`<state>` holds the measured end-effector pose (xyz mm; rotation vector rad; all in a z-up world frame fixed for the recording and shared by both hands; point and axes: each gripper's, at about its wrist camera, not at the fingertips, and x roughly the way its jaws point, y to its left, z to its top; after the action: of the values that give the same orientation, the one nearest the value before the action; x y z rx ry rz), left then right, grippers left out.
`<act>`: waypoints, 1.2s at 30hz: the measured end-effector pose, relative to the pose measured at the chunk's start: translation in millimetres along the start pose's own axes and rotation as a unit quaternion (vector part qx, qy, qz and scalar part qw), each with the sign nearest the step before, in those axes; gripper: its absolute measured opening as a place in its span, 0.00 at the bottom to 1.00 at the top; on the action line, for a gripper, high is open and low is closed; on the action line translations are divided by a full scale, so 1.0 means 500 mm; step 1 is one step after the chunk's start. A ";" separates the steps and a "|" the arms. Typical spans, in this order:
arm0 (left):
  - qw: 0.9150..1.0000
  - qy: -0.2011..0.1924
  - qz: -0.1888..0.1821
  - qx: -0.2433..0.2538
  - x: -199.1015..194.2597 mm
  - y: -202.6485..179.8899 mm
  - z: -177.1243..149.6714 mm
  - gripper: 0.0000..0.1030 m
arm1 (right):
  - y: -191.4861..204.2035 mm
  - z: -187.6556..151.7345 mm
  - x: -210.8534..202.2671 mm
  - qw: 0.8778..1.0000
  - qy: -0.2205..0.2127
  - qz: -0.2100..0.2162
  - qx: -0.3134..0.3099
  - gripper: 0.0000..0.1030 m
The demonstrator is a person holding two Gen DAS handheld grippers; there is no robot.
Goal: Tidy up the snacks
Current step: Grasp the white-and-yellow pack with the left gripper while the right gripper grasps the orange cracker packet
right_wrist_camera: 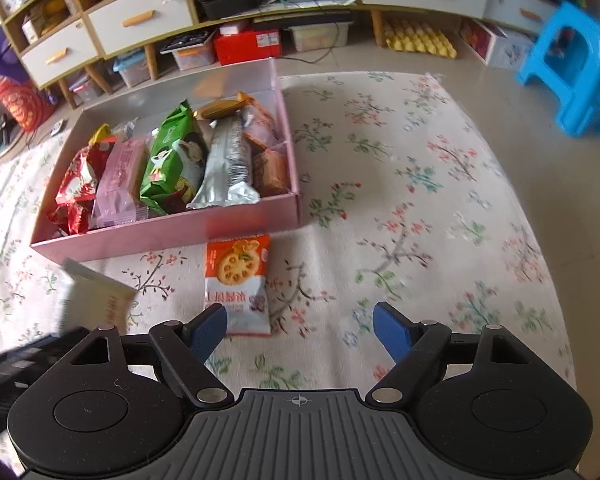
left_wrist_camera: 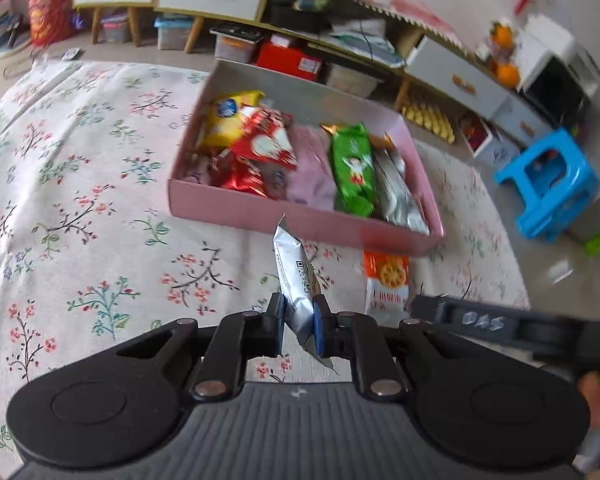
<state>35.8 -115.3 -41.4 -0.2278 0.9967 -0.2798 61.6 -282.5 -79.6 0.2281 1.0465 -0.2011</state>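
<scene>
- Left gripper (left_wrist_camera: 298, 326) clamped tight on a silver snack packet (left_wrist_camera: 296, 280), pinched near its lower end, off the cloth.
- Packet standing roughly upright in the grip, long axis running from the pads toward the pink box (left_wrist_camera: 300, 220), top seal aimed at the near wall, printed back with the QR code facing the camera.
- Right gripper (right_wrist_camera: 300, 330) spread wide, nothing between the blue pads (right_wrist_camera: 392, 328), hovering over the floral cloth (right_wrist_camera: 420, 200) just right of the orange biscuit packet (right_wrist_camera: 238, 280).
- Biscuit packet flat on the cloth right in front of the box, long axis pointing toward the box wall, orange end nearest it, white end next to the left pad.
- Box pretty much full already: yellow packet (left_wrist_camera: 230, 118), red packets (left_wrist_camera: 266, 140), pink packet (right_wrist_camera: 120, 178), green packet (right_wrist_camera: 176, 160) and a silver biscuit sleeve (right_wrist_camera: 228, 164) lined up side by side, lengthwise front to back.
- Progress guess: mostly done, only two snacks visibly outside, the held silver one and the orange one on the cloth.
- Probably next: silver packet into a gap in the box, then the orange one.
</scene>
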 end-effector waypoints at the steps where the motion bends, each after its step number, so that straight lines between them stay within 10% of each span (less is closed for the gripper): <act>1: 1.000 -0.003 -0.003 -0.006 -0.003 0.005 0.004 0.12 | 0.002 0.003 0.008 1.000 0.003 0.007 0.003 0.80; 13: 0.999 -0.019 -0.019 -0.033 -0.021 0.031 0.019 0.12 | 0.069 0.013 0.059 0.999 0.005 0.027 -0.031 0.76; 17: 0.999 -0.020 -0.022 -0.028 -0.026 0.031 0.019 0.12 | 0.079 0.009 0.078 0.998 0.018 0.017 -0.051 0.43; 20: 0.999 -0.024 -0.022 -0.024 -0.028 0.029 0.021 0.12 | 0.073 0.008 0.069 0.998 0.021 0.024 -0.047 0.37; 36: 0.998 -0.052 -0.029 -0.032 -0.054 0.053 0.043 0.12 | -0.013 -0.005 -0.046 0.990 0.024 0.113 0.079 0.35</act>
<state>43.8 -80.2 -16.9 -0.3278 0.8971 -0.2865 46.7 -286.8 -61.4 0.4942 1.0439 -0.0747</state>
